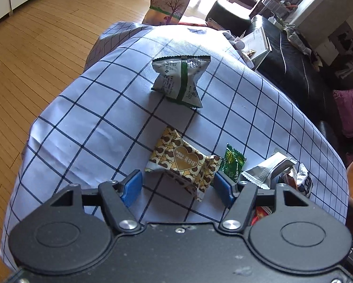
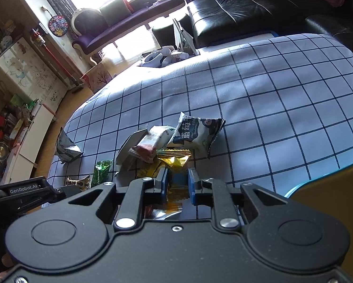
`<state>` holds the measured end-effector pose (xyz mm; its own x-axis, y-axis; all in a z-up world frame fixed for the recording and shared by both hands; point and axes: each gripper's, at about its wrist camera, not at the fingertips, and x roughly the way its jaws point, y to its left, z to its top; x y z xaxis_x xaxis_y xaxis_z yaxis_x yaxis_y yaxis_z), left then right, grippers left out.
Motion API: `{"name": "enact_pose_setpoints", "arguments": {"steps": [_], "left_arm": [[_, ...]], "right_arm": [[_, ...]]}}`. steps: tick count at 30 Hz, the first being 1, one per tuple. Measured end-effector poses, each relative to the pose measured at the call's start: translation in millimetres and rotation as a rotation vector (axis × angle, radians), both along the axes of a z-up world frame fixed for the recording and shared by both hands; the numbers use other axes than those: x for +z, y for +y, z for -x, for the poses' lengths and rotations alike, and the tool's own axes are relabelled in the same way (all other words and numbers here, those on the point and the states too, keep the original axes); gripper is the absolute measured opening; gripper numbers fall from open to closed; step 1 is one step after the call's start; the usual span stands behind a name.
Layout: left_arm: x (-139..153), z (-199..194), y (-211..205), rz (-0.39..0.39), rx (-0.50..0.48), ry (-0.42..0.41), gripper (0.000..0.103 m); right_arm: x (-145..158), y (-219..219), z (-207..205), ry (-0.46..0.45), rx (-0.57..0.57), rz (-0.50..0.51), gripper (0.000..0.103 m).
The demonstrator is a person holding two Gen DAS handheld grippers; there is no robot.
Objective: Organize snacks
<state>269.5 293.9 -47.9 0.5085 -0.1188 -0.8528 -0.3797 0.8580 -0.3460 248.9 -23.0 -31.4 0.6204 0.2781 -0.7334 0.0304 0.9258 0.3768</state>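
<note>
Sorting step under way: right hand-held gripper pinches a gold snack packet between its pads, lift due next; left hand-held gripper stands spread astride the brown heart-print packet on the tabletop, closure pending

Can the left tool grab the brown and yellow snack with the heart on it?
Probably yes. The left tool stands open, and the brown-and-yellow heart-printed snack packet lies flat on the checked cloth between its blue fingers, with nothing on top of it.

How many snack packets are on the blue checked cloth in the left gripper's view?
4 clearly: silver packet with green stripe farthest off; brown-and-gold heart packet nearest; small green packet right of it; plain silver packet farther right. More lie partly hidden beyond that.
</note>
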Motion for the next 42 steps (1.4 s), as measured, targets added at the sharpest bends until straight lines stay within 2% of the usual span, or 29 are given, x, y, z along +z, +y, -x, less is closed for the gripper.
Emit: {"name": "enact_pose_setpoints", "arguments": {"steps": [3, 5, 7, 12, 16, 18, 21, 29, 30, 35, 42], "left_arm": [[3.0, 1.8, -4.6, -0.008, -0.009, 0.0, 0.065], [6.7, 4.3, -12.4, -0.023, -0.052, -0.009, 0.064], [11.7, 7.9, -24.4, -0.053, -0.113, -0.032, 0.063], [22.2, 19.7, -69.1, -0.139, -0.342, -0.133, 0.063], [24.5, 26.4, -92.0, -0.147, -0.46, -0.182, 0.063], [24.0, 29.2, -98.4, -0.137, -0.504, -0.196, 0.064], [19.0, 30.2, -106.7, -0.162, -0.553, -0.201, 0.064], [-6.8, 18.0, -120.8, -0.234, -0.569, -0.123, 0.066], [-9.3, 15.8, -120.1, -0.232, -0.559, -0.119, 0.07], [-12.1, 8.1, -109.2, -0.181, -0.506, -0.114, 0.07], [-14.0, 6.2, -108.3, -0.156, -0.454, -0.11, 0.065]], "right_arm": [[0.9, -1.1, 0.8, -0.004, -0.001, 0.006, 0.027], [2.1, -2.0, 1.9, -0.01, -0.004, 0.01, 0.027], [2.9, -4.0, 2.2, -0.011, -0.008, 0.007, 0.027], [4.3, -8.1, 4.3, -0.013, -0.017, 0.0, 0.027], [5.3, -9.9, 6.0, -0.018, -0.017, -0.004, 0.027], [5.0, -12.2, 5.5, -0.016, -0.021, -0.01, 0.027], [6.1, -13.9, 5.5, -0.017, -0.021, -0.014, 0.027], [8.3, -15.2, 7.0, -0.024, -0.021, -0.022, 0.027], [8.2, -15.0, 6.9, -0.024, -0.021, -0.022, 0.027], [9.9, -13.8, 8.4, -0.03, -0.019, -0.02, 0.027], [11.2, -13.8, 9.6, -0.037, -0.019, -0.023, 0.027]]}}
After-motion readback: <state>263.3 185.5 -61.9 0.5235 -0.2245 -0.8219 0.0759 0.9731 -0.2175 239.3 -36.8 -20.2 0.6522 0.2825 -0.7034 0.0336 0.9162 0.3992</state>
